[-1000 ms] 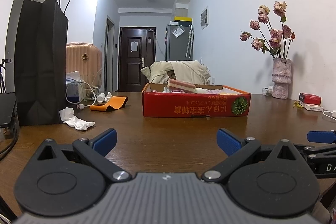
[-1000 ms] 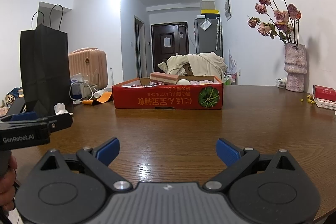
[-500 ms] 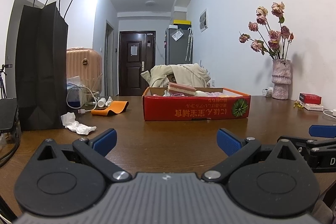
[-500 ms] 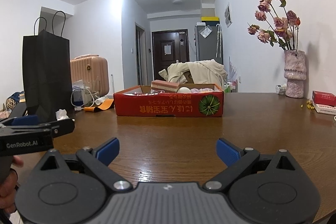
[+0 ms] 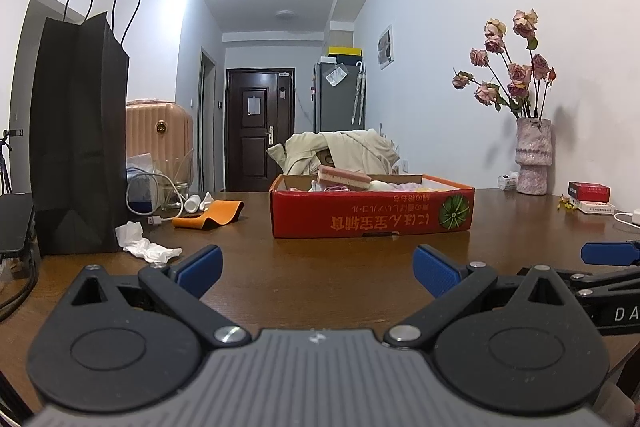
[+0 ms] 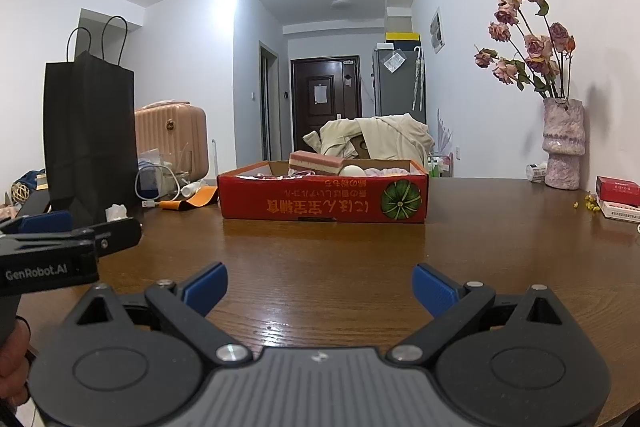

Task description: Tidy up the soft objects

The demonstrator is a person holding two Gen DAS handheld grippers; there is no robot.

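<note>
over the last second both views dip lower toward the wooden table [image 5: 320, 279], while the left gripper [image 5: 316, 267] and right gripper [image 6: 320, 285] keep their jaws apart and empty, well short of the red box [image 6: 324, 199] holding the soft things, so no sorting step is yet settled.

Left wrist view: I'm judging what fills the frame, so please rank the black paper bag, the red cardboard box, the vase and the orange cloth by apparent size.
1. black paper bag, though it stands nearest, which inflates it
2. red cardboard box
3. vase and orange cloth: too alike to rank.
</note>
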